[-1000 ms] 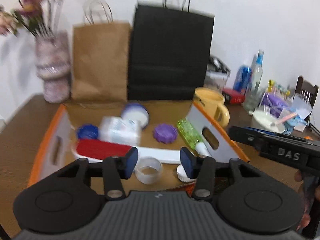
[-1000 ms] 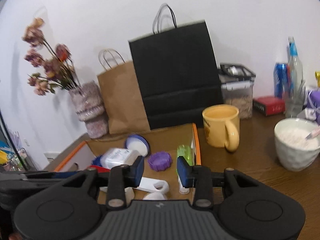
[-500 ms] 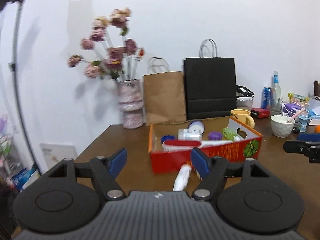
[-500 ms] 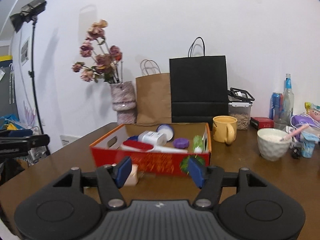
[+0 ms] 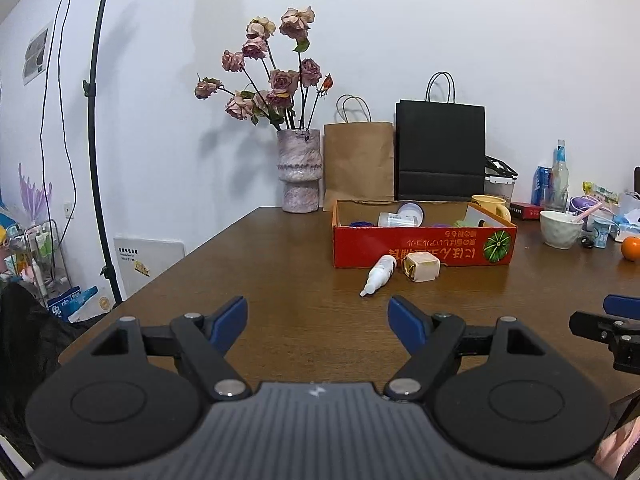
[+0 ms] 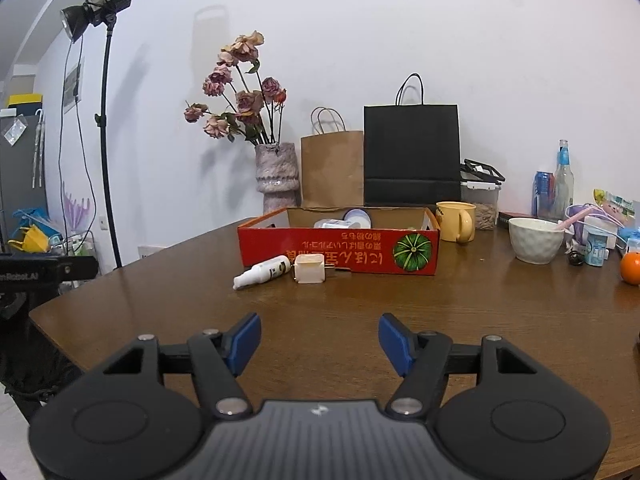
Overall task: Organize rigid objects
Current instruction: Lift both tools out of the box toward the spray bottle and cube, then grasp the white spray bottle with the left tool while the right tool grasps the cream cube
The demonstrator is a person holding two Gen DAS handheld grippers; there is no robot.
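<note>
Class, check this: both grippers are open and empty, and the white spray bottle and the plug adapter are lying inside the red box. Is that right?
Not quite. Both views show the white spray bottle and plug adapter on the table in front of the red box. The left gripper and right gripper are indeed open and empty.

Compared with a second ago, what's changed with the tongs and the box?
Both tongs pulled back from over the red box to the table's near edge. The left tongs and right tongs opened wider, holding nothing. The white bottle and beige plug lie in front of the box as before.
</note>
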